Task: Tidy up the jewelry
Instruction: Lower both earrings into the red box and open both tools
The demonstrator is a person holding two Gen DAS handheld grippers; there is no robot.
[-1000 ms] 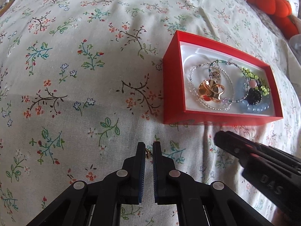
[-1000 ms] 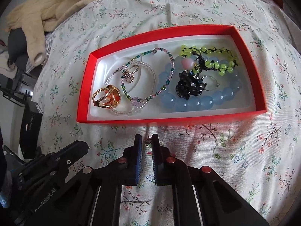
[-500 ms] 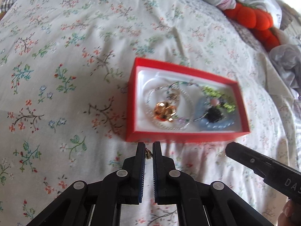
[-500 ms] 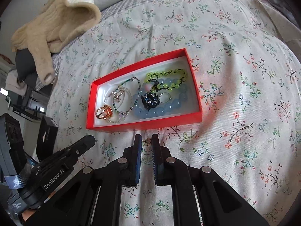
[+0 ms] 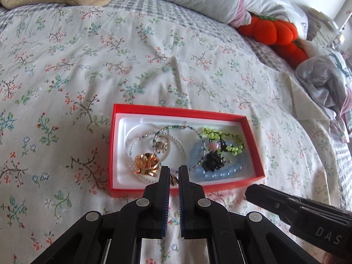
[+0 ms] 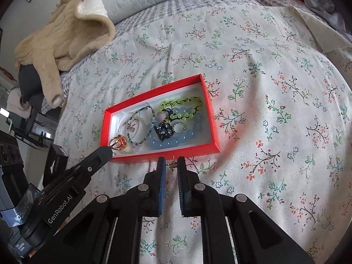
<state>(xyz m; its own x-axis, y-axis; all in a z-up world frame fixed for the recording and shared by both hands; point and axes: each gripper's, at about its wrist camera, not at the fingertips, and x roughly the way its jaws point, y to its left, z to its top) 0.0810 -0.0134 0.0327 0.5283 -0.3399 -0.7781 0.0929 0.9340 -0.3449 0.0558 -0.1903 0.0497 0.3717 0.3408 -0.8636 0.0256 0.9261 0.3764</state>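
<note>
Both claws are closed down narrow, each pinching a small piece of jewelry at its tips. The left claw (image 5: 173, 179) holds a small gold earring (image 5: 173, 180), seen at lower centre of the left view over the near edge of the red box (image 5: 113, 149). The right claw (image 6: 171, 165) holds a small stud (image 6: 172, 165) with a thin pin, just below the box's near wall in the right view. What kind of piece each is cannot be told with certainty; both are tiny.

The box lies on the flowered bedspread (image 5: 66, 77), mid-frame. Inside lie a gold ring (image 5: 146, 162) at the left end, thin beaded bracelets (image 5: 176, 129) in the middle, and a green bead bracelet (image 5: 222, 136), a black charm (image 5: 213, 161) and a blue bead bracelet (image 5: 220, 172) at the right end.

Judgement: the step in hand appears to be carrying the two small pieces to the box. To do it well, bring each claw low over a bare patch of the white lining before letting go, one claw at a time, so that neither piece bounces out or tangles in the bracelets.

Against the frames a second ago: the box sits smaller and farther off in both views, and more of the bed, the pillows and the beige blanket (image 6: 66, 26) shows. Both grips are unchanged.
</note>
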